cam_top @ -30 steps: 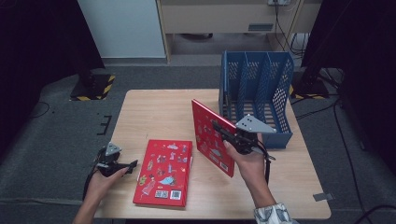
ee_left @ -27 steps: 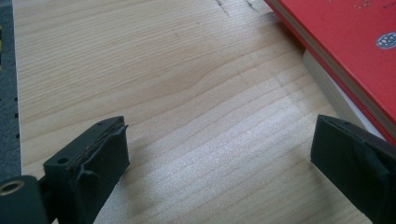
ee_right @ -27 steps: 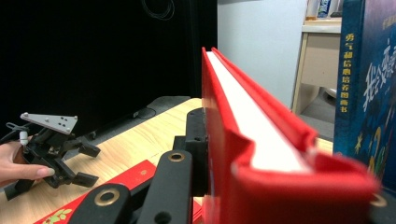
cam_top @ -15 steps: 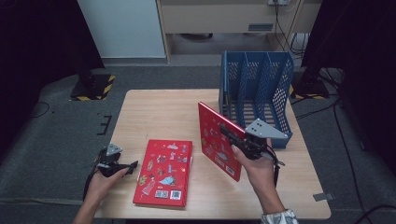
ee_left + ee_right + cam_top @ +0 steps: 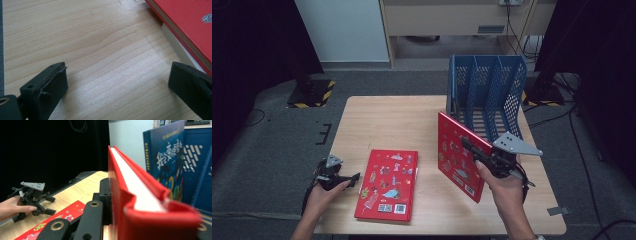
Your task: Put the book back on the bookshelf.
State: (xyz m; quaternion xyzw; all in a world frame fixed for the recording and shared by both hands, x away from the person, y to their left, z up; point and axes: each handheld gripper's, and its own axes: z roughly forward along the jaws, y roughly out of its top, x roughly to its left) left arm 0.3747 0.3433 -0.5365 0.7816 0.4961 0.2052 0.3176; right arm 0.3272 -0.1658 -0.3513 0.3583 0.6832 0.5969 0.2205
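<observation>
The right tongs (image 5: pixel 473 156) clench a red book (image 5: pixel 460 156) and hold it upright on its edge, lifted off the desk (image 5: pixel 382 120) and tilted a little. In the right gripper view one black jaw presses flat against the red cover (image 5: pixel 117 202), and the white page block runs away from the tongs toward the far end. The blue rack (image 5: pixel 486 95) stands just beyond and to the right of these tongs, its open front facing them; the book's far upper corner reaches close to the rack's left front wall, though whether the two touch cannot be told. In the right gripper view a dark blue book (image 5: pixel 165 157) stands upright in the rack beyond the red one.

The left tongs (image 5: pixel 343 179) sit low at the near left edge of the desk, released, their jaws standing wide apart with only bare wood between them in the left gripper view. A second red book (image 5: pixel 387 184) lies flat on the desk just to the right of these tongs, its cover up; in the left gripper view its corner (image 5: pixel 185 27) comes close beside the right-hand jaw. The flat book lies between the two tongs, nearer the left pair.
</observation>
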